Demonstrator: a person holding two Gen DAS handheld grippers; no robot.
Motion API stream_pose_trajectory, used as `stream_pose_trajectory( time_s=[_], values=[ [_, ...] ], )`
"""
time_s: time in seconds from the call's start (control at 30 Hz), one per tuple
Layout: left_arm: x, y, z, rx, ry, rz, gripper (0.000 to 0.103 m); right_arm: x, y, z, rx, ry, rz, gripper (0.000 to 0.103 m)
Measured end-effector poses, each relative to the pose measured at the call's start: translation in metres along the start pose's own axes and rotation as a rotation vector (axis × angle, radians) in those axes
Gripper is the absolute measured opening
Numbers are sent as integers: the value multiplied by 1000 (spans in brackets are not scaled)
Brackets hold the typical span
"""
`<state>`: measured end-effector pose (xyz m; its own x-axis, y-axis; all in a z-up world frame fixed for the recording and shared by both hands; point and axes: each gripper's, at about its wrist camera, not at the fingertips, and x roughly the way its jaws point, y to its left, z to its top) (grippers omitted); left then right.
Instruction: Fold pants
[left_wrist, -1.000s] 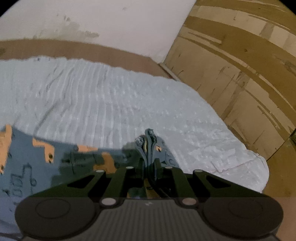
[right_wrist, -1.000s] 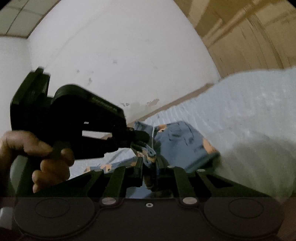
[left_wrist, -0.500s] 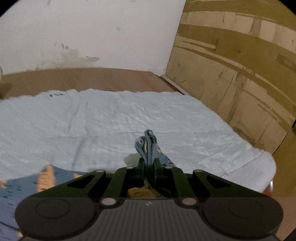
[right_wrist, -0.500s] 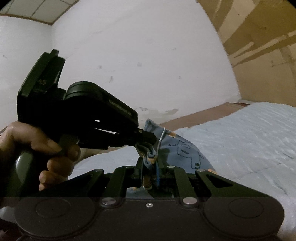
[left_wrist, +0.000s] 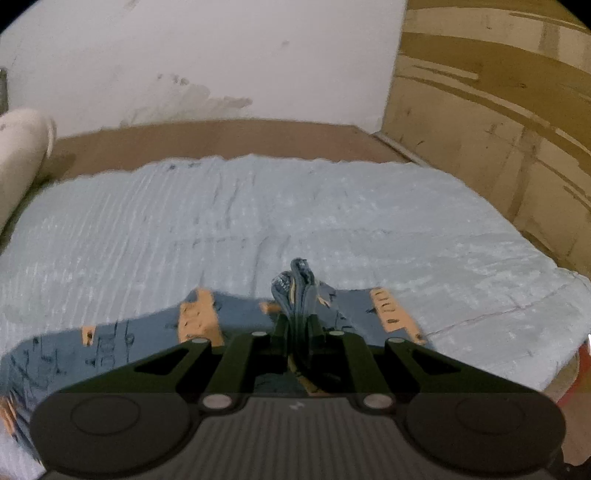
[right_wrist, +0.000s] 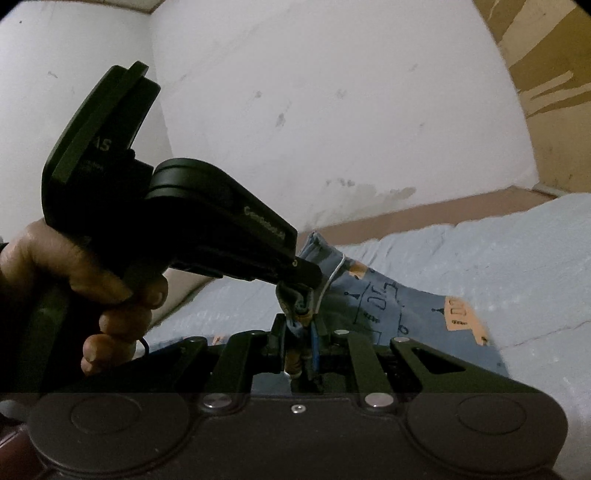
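both claws clamp pants (left_wrist: 207, 332) hem over bed (left_wrist: 258, 221) | risk: bunched denim slips out, fold lands crooked

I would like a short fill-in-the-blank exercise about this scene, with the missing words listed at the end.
1. Both grippers are shut on the blue ____ with orange patches.
2. The pants hang over a pale blue ____ on the bed.
3. In the right wrist view, a bare hand holds the ____ gripper.
4. The left gripper and right gripper pinch bunched fabric with jaws almost ____.

Missing words: pants; blanket; left; closed
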<state>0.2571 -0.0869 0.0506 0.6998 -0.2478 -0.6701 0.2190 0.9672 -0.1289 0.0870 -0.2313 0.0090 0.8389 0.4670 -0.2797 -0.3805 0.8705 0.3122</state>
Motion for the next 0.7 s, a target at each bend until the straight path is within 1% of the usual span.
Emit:
stream_pose_trajectory(
  time_s=[0.17, 0.27, 0.3, 0.4, 0.53, 0.7],
  values=[
    [5, 22, -9, -33, 19, 9, 9, 11, 11, -11, -11, 47, 17, 13],
    [4, 37, -15, -49, 25, 14, 9, 23, 19, -10, -26, 66, 32, 13],
    [4, 42, -16, -55, 29, 16, 9, 33, 16, -7, -32, 71, 34, 13],
    [10, 55, -23, -87, 51, 20, 9, 40, 27, -11, -59, 94, 45, 13],
    [20, 71, -32, -129, 73, 6, 9, 58, 29, -15, -80, 136, 53, 13],
    [27, 85, -43, -170, 77, -22, 10, 67, 35, -23, -108, 170, 50, 13]
  ],
)
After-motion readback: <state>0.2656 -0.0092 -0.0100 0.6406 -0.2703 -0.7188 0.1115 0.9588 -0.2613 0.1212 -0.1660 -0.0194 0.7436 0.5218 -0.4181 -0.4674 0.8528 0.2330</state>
